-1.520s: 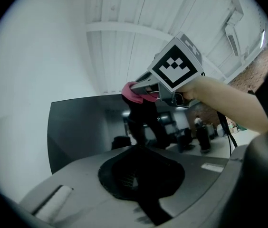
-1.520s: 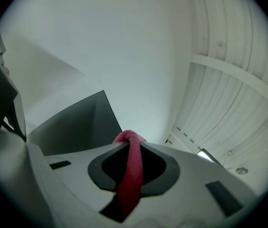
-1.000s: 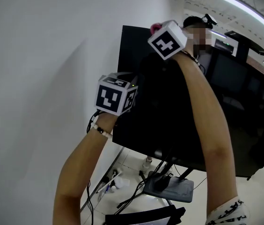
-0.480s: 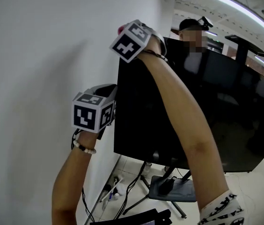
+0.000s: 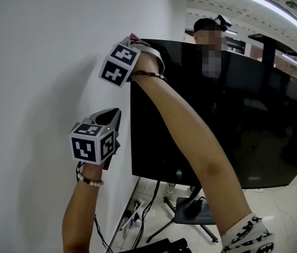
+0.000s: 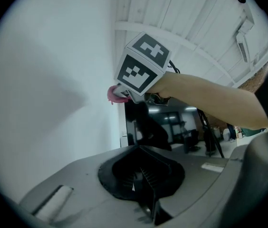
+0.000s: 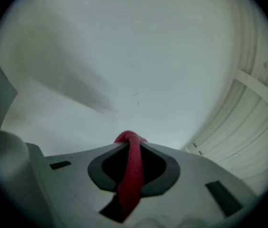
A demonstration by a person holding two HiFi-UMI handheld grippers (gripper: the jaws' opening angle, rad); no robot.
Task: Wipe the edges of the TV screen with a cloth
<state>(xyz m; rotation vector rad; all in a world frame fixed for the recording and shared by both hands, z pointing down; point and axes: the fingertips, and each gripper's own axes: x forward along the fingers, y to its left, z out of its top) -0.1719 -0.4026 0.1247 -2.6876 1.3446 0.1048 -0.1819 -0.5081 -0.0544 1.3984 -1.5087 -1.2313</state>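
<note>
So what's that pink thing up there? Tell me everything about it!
It is a small cloth, pinkish red and soft-looking, pinched into a thin folded strip between the shut jaws of the right gripper. Only a little tuft pokes out past the tips. It is held high at the top left corner of the TV, near the white wall.

In the head view only a pink sliver of the cloth [image 5: 134, 36] shows — the right gripper [image 5: 137, 40] hides the rest. The TV [image 5: 254, 115] runs off the right edge — its top-left corner is covered.
</note>
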